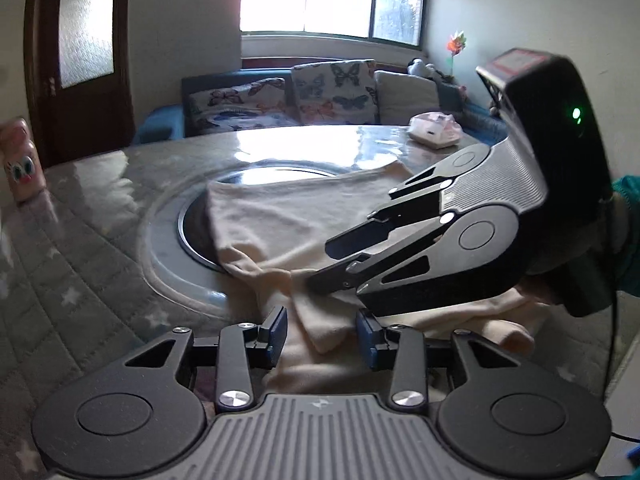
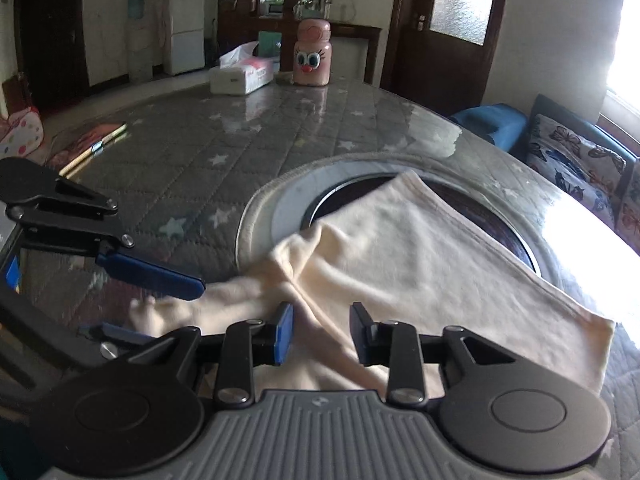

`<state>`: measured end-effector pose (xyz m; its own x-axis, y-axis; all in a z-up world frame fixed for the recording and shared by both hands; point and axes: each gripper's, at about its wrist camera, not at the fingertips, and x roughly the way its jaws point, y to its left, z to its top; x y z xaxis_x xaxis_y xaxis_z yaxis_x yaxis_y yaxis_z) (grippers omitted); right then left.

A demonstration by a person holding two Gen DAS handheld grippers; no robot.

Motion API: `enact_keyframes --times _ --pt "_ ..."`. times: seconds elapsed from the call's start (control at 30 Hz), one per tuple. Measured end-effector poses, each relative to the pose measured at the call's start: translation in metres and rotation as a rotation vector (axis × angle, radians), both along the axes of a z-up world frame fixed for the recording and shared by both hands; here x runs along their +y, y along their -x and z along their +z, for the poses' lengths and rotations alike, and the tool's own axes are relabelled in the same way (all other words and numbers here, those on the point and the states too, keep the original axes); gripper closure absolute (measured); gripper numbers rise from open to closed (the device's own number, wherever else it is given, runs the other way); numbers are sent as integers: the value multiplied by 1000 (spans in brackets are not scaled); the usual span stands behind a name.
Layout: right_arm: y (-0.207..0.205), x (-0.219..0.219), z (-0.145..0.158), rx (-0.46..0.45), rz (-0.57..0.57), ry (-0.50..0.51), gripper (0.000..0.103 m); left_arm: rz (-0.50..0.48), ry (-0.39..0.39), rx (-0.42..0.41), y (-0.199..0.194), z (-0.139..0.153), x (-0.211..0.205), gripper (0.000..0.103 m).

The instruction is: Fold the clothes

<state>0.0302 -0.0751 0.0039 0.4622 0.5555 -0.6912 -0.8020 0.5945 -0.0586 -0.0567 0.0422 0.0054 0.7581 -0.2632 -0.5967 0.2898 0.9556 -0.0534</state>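
A cream garment lies partly folded on the round table, over the dark centre disc; it also shows in the right wrist view. My left gripper is open, its jaws on either side of a bunched cloth fold at the near edge. My right gripper is open just above the garment's near part. In the left wrist view the right gripper reaches in from the right over the cloth. In the right wrist view the left gripper sits at the left, open around a bunched sleeve end.
The table has a grey quilted star cover under glass. A tissue box, a pink cartoon jar and a book stand on it. A small pink-white item lies at the far right. A sofa with butterfly cushions is behind.
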Motion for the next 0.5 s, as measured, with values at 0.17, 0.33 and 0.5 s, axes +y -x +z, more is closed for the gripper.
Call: enact_keyframes --times 0.17,0.33,0.5 --pt "7 -29 17 -15 -78 -76 73 17 11 -18 -7 7 0 64" --pt "25 -55 14 0 -130 -63 82 29 42 5 -33 3 -6 77" --pt "30 -51 3 6 -112 -64 82 40 8 27 -50 -8 -12 83"
